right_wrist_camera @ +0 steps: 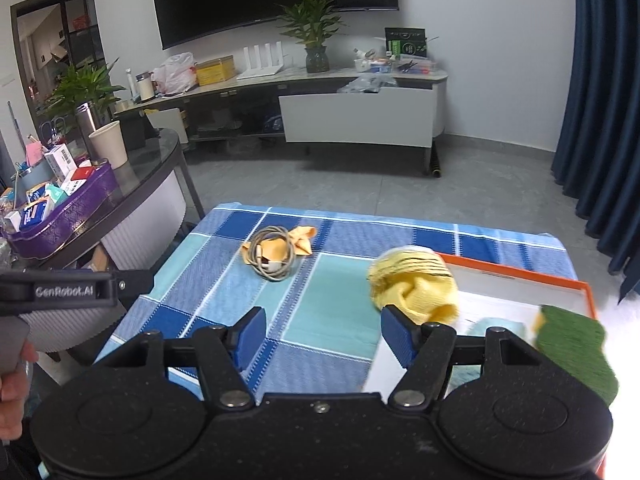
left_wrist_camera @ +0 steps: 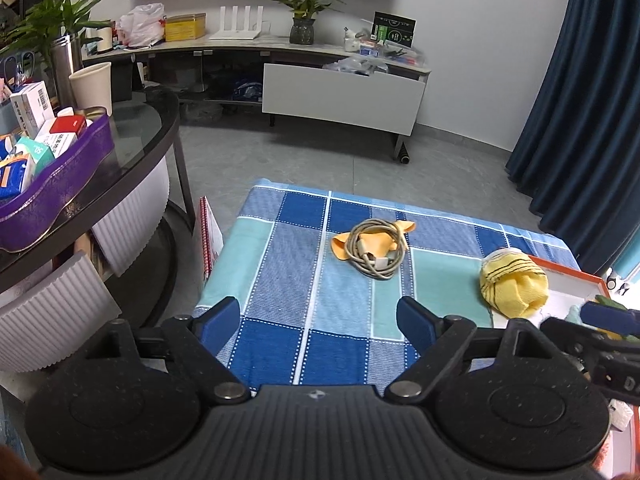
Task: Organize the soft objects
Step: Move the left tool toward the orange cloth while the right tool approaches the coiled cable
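Here both hand-held grippers (left_wrist_camera: 318,318) (right_wrist_camera: 322,334) gape wide, empty.

We are in a home living room. At twelve o'clock a large dark television (right_wrist_camera: 276,0) hangs on the white wall, and under it runs a long low media console (right_wrist_camera: 304,92) crowded with household clutter: a potted plant (right_wrist_camera: 314,28), a white router (right_wrist_camera: 262,60), a yellow box (right_wrist_camera: 215,70) and a plastic bag (right_wrist_camera: 176,72). At nine o'clock we see a round glass-topped coffee table (left_wrist_camera: 132,148) with a purple tray (left_wrist_camera: 60,184) of small cartons and a paper cup (left_wrist_camera: 92,86). Dark blue curtains (left_wrist_camera: 584,120) hang at three o'clock. The floor is grey tile (right_wrist_camera: 320,184), and nearest us, at six o'clock, a blue checked cloth (right_wrist_camera: 320,280) covers a low surface.
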{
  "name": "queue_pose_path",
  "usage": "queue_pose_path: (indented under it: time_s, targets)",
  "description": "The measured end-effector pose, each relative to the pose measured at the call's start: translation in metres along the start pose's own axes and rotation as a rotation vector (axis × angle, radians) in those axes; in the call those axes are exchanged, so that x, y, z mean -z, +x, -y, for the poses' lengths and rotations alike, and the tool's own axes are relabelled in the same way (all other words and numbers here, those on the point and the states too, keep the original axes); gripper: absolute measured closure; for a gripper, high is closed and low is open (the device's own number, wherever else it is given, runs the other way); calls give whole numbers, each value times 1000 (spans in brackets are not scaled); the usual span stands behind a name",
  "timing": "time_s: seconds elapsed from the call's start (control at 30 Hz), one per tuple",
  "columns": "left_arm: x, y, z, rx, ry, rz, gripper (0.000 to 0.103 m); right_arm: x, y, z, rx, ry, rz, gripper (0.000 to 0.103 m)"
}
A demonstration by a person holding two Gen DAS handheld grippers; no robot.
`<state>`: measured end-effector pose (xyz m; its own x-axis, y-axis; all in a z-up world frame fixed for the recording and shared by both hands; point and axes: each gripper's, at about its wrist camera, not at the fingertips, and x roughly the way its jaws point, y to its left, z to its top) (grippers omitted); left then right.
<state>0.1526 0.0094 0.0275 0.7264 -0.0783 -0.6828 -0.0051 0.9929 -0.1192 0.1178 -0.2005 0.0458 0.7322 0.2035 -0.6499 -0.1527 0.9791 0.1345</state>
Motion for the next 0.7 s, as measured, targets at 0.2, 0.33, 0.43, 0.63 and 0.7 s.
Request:
queue_pose_path:
  time_s: [0.2,0.33,0.43,0.63,0.7]
  targets:
    - [3,9,-11,9,-18,-8,15,-13,37,-15,-30,-26,-25,32]
    - [4,13,-17,7,-16,-5,15,-23,69,-23,-45,-29,-44,40]
    - [4,16,-21,17,-18,-3,15,-29,96,-23,-62,-1,-66,48]
    - [5,25,-29,21,-26,-8,14,-37,141,-26,-53,-1,-87,59]
    - [6,28,-31,22,-30,-10,14,-39,153,-27,-40,-3,-95,62]
